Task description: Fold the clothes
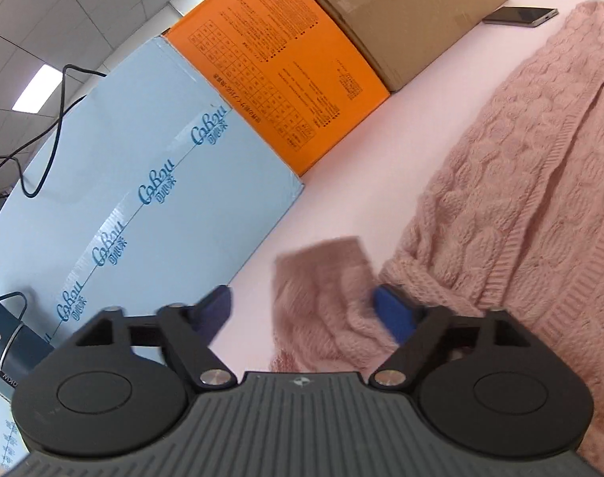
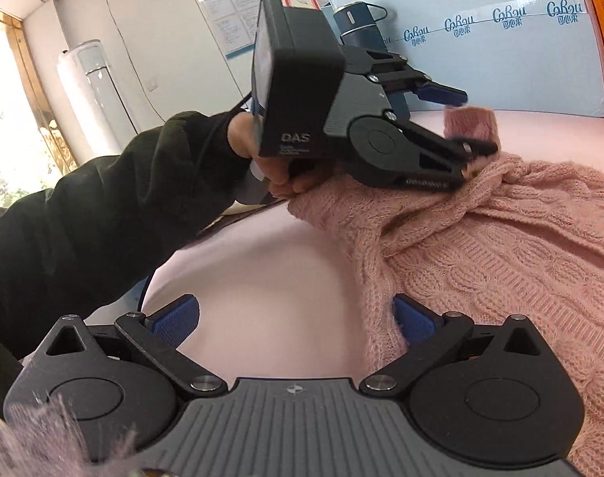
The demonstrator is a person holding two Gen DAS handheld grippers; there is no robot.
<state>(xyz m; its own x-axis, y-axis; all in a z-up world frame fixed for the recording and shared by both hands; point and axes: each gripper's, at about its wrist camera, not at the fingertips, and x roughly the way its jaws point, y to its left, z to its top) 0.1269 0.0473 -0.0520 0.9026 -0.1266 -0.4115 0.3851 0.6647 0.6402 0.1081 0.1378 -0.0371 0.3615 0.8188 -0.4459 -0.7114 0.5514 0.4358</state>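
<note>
Pink cable-knit cardigan (image 1: 512, 183) spread over the pale pink table (image 1: 341, 167), most of it to the right in the left wrist view, one blurred sleeve cuff (image 1: 325, 298) lying loose toward the near edge.

Left gripper (image 1: 302, 314) spread wide, blue pads (image 1: 393, 314) well apart. Sleeve cuff between the jaws but not pinched: bare table showing beside the left pad, right pad just at the cuff's edge, contact there not clear through the blur. Same gripper (image 2: 461, 127) seen side-on from the right wrist camera, gripped by a hand (image 2: 262, 159) in a dark sleeve (image 2: 103, 206), upper finger lifted above the cuff (image 2: 469, 123), lower finger low against the knit.

Right gripper (image 2: 294, 322) also gaping at full width. Left pad (image 2: 174, 322) over bare table, right pad (image 2: 413, 318) just beside or touching the cardigan's (image 2: 500, 254) folded edge; nothing clamped between the two.

Behind the table: light blue box (image 1: 142, 151), orange box (image 1: 278, 63), brown cardboard box (image 1: 401, 12) in a row, a phone (image 1: 520, 15) lying flat near the cardigan's far end, a dark blue flask (image 2: 361, 20) against the blue box.
</note>
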